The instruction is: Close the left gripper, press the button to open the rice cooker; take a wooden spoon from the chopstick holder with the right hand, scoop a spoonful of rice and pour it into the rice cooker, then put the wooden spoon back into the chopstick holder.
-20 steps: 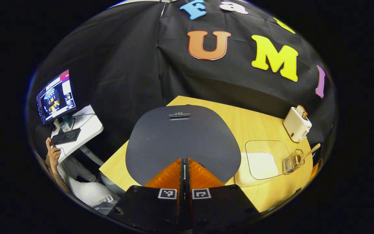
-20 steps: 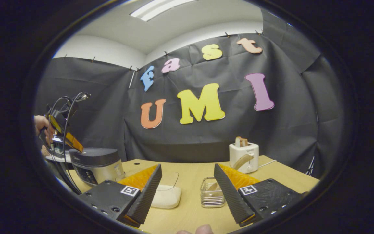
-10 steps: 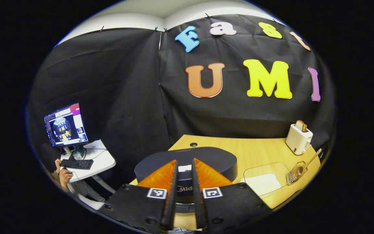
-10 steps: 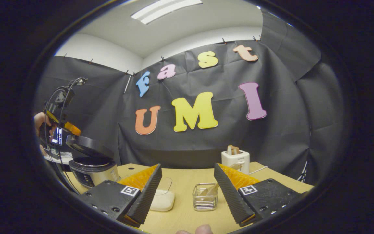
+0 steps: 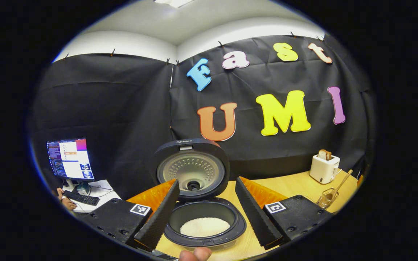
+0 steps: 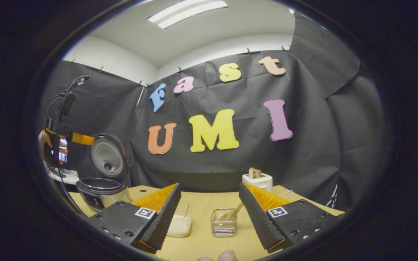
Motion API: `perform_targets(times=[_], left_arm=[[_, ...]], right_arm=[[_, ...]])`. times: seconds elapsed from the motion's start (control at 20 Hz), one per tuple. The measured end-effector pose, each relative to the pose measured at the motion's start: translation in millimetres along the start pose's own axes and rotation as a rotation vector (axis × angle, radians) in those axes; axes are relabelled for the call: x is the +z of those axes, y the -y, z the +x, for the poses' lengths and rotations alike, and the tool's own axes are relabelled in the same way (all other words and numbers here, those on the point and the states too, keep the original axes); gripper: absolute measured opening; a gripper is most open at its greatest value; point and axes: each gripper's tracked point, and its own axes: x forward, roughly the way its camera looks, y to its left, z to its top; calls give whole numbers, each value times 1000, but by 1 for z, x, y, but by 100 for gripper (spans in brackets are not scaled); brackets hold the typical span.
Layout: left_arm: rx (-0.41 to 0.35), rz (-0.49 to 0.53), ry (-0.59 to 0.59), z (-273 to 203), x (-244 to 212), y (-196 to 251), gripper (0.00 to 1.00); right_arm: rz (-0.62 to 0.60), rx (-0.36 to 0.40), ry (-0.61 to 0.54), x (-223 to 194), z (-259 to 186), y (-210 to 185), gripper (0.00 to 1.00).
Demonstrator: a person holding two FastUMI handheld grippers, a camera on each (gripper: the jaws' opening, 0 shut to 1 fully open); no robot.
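The rice cooker (image 5: 204, 232) stands open, its round lid (image 5: 191, 168) upright behind the pot, with white rice on the pot's bottom. My left gripper (image 5: 205, 217) is open, its fingers spread on either side of the pot's mouth, a little above and in front of it. In the right gripper view the cooker (image 6: 102, 188) sits at the far left with the left gripper (image 6: 80, 139) held high beside its lid. My right gripper (image 6: 209, 217) is open and holds nothing. Ahead of it stands the clear chopstick holder (image 6: 223, 226) with the wooden spoon (image 6: 232, 214) leaning in it.
A shallow dish of white rice (image 6: 180, 224) lies left of the holder on the wooden table (image 6: 209, 203). A white toaster (image 6: 257, 179) with bread stands at the back. A side desk with a monitor (image 5: 69, 158) and a person's hand (image 5: 65, 203) lies beyond the table's left.
The cooker's lid sprang from flat shut to fully upright. My left gripper went from shut to open and rose back from the cooker. The right gripper stayed open and tilted slightly.
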Motion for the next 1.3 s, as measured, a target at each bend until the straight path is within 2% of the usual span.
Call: perform_targets(times=[0.05,0.1,0.15,0.25,0.3,0.4,0.45,0.5,0.65,0.7,0.85,0.9,1.0,1.05,1.1,1.15,1.25,1.3], left_arm=[[-10,-18,21,-7,0,5,99],[-25,-35,37,-14,-3,11,99],[-43,-49,55,-21,-5,19,99],[-66,-52,71,-31,-22,31,95],[-71,-50,71,-35,-31,36,99],[-88,-80,42,-41,-55,49,95],[-107,-100,23,-44,-67,58,98],[-116,-118,8,-45,-78,62,99],[-129,-142,-6,-50,-99,71,99],[-133,-144,-12,-51,-105,74,99],[-131,-128,-10,-51,-109,73,99],[-128,-125,-7,-50,-111,72,99],[-132,-126,-4,-48,-111,72,99],[-138,-125,-6,-46,-113,73,99],[-136,-121,-5,-46,-113,71,99],[-129,-116,-3,-46,-112,67,99],[-113,-106,2,-44,-112,61,99],[-107,-103,3,-43,-112,58,95]], right_arm=[[0,-9,-6,-1,-1,3,96],[1,-18,-12,-3,-1,7,91],[2,-26,-21,-5,-2,10,95],[19,-34,-37,-11,-4,16,96],[30,-39,-48,-16,-5,19,96],[30,-56,-77,-24,-7,26,96],[23,-65,-93,-28,-7,31,96],[15,-73,-108,-32,-7,35,92],[0,-97,-135,-41,-4,46,91],[2,-101,-147,-46,-1,49,95],[10,-115,-189,-61,14,54,96],[14,-115,-204,-68,19,53,92],[20,-107,-237,-79,33,51,92],[28,-106,-248,-84,41,50,96],[33,-104,-258,-88,48,51,96],[36,-106,-270,-91,56,52,92],[46,-109,-286,-99,74,55,92],[55,-114,-301,-105,82,59,96]])
